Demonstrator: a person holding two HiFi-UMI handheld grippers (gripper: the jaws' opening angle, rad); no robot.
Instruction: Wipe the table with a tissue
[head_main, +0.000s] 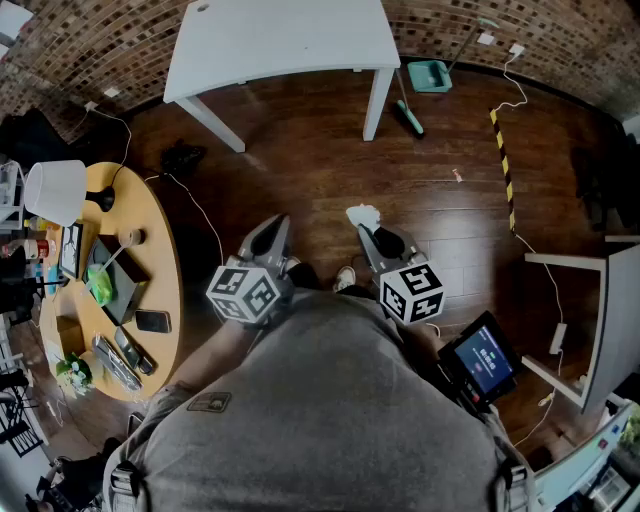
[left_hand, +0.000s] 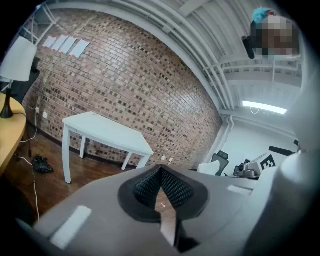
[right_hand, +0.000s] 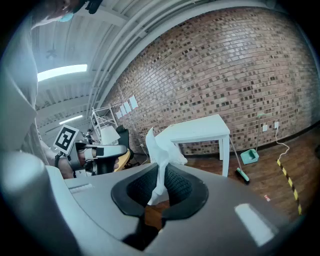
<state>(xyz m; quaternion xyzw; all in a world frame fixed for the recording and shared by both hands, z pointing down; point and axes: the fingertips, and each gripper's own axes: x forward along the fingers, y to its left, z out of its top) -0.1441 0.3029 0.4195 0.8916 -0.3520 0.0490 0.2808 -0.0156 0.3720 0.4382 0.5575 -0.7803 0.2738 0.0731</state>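
Observation:
A white table (head_main: 290, 35) stands against the brick wall, well ahead of both grippers; it also shows in the left gripper view (left_hand: 107, 132) and the right gripper view (right_hand: 197, 134). My right gripper (head_main: 372, 236) is shut on a crumpled white tissue (head_main: 363, 215), which sticks up between its pads (right_hand: 159, 172). My left gripper (head_main: 268, 238) is shut with nothing between its jaws (left_hand: 161, 187). Both are held close in front of the person's body, over the wooden floor.
A round yellow table (head_main: 150, 270) at the left carries a lamp (head_main: 55, 190), phones and small items. A teal dustpan (head_main: 428, 75) and broom (head_main: 405, 110) lie by the white table's right leg. Black-yellow tape (head_main: 503, 165) and cables cross the floor. A white frame (head_main: 600, 320) stands right.

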